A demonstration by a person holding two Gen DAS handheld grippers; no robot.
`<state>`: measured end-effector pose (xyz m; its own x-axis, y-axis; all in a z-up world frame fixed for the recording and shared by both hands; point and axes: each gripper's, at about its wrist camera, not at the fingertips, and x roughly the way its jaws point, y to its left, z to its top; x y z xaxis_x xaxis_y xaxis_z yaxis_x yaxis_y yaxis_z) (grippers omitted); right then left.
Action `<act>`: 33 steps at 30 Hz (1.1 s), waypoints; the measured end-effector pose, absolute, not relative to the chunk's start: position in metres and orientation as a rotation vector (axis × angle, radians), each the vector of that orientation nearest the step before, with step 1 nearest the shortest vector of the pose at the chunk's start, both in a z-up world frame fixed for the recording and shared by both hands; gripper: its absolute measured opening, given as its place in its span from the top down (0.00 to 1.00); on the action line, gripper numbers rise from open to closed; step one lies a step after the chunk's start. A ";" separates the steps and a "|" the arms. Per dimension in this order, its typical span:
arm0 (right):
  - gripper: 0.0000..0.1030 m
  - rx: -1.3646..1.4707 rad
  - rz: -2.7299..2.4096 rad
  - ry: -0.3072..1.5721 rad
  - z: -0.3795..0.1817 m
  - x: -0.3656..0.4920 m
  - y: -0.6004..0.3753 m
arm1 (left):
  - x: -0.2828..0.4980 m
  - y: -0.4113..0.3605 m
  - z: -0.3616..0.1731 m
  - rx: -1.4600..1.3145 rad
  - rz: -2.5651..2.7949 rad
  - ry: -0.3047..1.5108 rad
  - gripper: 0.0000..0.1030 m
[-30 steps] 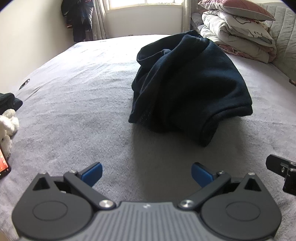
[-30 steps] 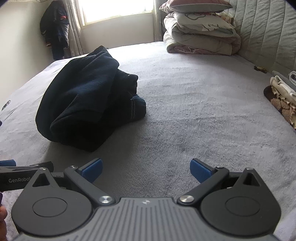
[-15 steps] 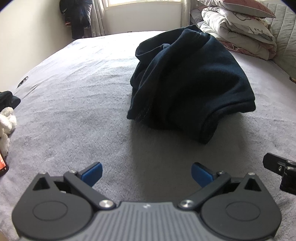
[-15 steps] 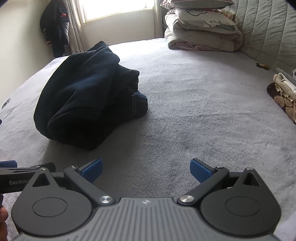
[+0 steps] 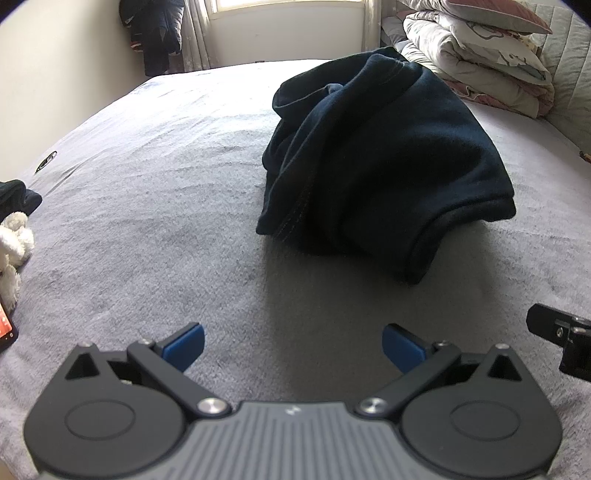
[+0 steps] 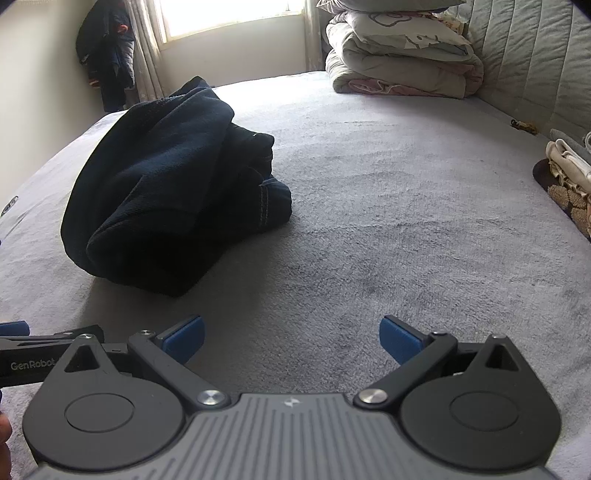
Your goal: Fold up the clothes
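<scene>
On left gripper [image 6: 14, 328], "GenRobot" lettering

A grey bed [image 6: 388, 206] fills the frame; a bright window [image 6: 229, 16] is at the top, and a padded headboard [image 6: 535, 59] at the upper right.

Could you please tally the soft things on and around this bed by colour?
Dark navy: 3, the crumpled garment, the hanging jacket, a dark bundle at the left edge.
White: 1, the plush toy.
Pale grey and pink: 1, the stacked bedding.
Cream and brown: 1, the folded pile.
Total: 6.
</scene>
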<state>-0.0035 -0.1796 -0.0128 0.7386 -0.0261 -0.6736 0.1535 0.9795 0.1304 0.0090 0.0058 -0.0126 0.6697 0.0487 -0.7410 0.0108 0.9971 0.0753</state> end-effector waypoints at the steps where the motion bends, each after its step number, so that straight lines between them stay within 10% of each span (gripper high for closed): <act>1: 0.00 0.183 -0.101 0.736 -0.013 -0.003 -0.180 | 0.009 0.006 -0.013 0.076 0.021 0.838 0.00; 33: 0.00 0.195 -0.104 0.753 -0.015 -0.001 -0.185 | 0.011 0.002 -0.017 0.099 0.022 0.853 0.00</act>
<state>-0.0011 -0.1847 -0.0151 0.7253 -0.0244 -0.6880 0.1638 0.9768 0.1380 0.0113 0.0020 -0.0173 0.6575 0.0594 -0.7511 0.0198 0.9952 0.0960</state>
